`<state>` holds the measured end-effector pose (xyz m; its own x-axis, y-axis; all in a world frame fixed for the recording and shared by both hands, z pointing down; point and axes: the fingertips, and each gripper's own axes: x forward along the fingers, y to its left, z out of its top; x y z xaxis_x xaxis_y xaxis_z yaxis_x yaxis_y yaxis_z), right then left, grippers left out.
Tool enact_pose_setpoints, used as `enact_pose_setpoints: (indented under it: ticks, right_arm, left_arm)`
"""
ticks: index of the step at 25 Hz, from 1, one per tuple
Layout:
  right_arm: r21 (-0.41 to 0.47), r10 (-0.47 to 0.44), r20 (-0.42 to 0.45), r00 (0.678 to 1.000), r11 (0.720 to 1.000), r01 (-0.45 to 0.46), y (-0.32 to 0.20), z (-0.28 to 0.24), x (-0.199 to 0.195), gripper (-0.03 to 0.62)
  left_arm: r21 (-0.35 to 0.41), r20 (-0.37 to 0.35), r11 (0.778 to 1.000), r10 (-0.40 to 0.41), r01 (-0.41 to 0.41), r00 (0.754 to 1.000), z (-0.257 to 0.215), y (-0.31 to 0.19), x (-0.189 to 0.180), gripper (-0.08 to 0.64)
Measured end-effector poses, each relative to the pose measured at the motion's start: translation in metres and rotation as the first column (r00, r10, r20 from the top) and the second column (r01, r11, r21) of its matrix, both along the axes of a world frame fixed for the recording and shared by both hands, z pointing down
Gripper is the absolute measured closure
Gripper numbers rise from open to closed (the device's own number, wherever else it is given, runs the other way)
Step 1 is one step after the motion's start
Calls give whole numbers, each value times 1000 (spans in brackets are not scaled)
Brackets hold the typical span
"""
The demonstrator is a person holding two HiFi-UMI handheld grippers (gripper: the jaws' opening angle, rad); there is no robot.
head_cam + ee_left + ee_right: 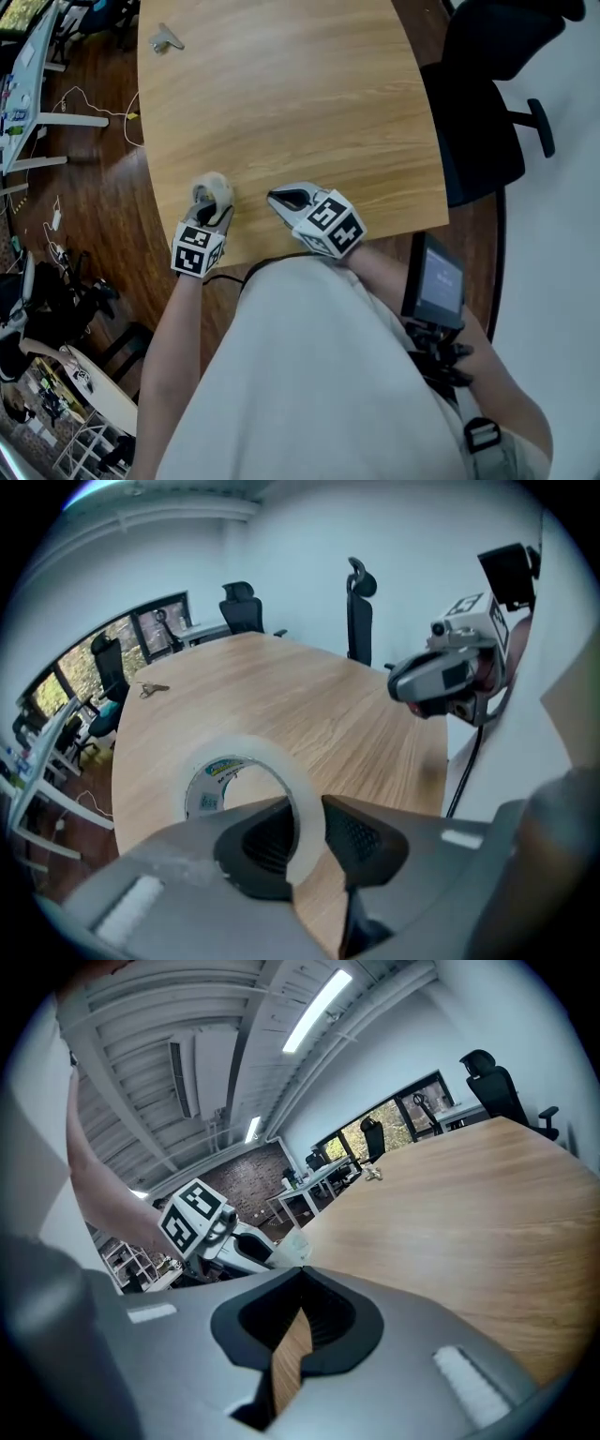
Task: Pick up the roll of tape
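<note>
Pinched in left gripper (305, 841) jaws: roll of tape (253, 747), one jaw through core, at near table (309, 696) edge. Right gripper (298, 1274) pressed together, empty. Lifting step, likely; next, raise clear, keeping squeeze steady.

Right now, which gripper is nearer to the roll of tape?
Left. The left gripper clamps the roll of tape; the right gripper, shut and empty, sits apart to its right.
</note>
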<state>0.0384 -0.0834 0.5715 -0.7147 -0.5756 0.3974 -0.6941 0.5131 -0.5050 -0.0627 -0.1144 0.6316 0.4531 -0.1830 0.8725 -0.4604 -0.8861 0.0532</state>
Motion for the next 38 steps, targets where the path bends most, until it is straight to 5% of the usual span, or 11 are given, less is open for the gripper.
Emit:
enact_pose_setpoints:
  ticks: [6, 11, 15, 25, 32, 38]
  right_arm:
    - [12, -32, -33, 999, 999, 32, -4, -6, -8, 591]
    - [41, -78, -73, 994, 996, 81, 3, -11, -17, 591]
    - [61, -116, -71, 991, 991, 120, 16, -16, -29, 591]
    - [152, -243, -96, 965, 955, 255, 41, -58, -83, 591]
    - [255, -258, -145, 955, 923, 287, 66, -89, -101, 591]
    - [302, -229, -140, 963, 917, 262, 89, -104, -103, 591]
  left_arm:
    - [3, -247, 988, -150, 155, 957, -34, 14, 6, 465]
    - [-12, -423, 955, -272, 295, 864, -55, 26, -7, 465]
    - [14, -529, 934, -297, 358, 795, -71, 43, -20, 465]
    - [18, -664, 895, -322, 445, 675, -113, 90, -60, 463]
    - [46, -711, 874, -311, 483, 631, -129, 118, -77, 460]
    - [70, -726, 873, -286, 482, 625, -136, 142, -83, 459]
